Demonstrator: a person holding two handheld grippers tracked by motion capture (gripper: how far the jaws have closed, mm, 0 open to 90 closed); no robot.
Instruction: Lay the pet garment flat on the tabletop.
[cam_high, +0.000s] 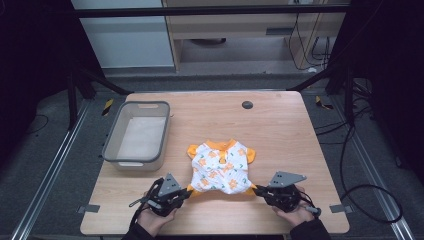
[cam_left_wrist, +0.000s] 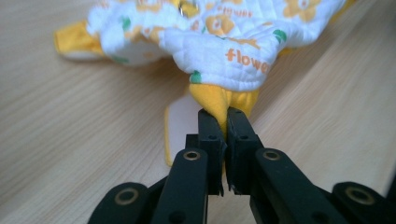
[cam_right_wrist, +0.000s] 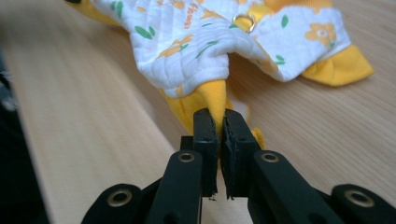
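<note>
Near the front middle of the wooden table (cam_high: 280, 125) lies a small quilted garment (cam_high: 221, 167), white with orange flowers and green leaves, trimmed in orange at the collar, sleeves and lower cuffs. It is spread fairly flat with the collar pointing away from the person, and a small metal ring (cam_right_wrist: 244, 21) sits on its upper side. The left gripper (cam_high: 186, 191) has its jaws closed tight on the orange cuff (cam_left_wrist: 219, 100) at the garment's near left corner; in the left gripper view the fabric is pinched between the two black jaws, with the word "flower" printed just above. The right gripper (cam_high: 258, 191) is likewise clamped on the orange cuff (cam_right_wrist: 208, 100) at the near right corner. Each gripper is held by a hand at the table's front edge. To the left, well apart from the garment, stands a grey plastic bin (cam_high: 111, 147). A small dark round disc (cam_high: 247, 104) lies near the table's far edge.
</note>
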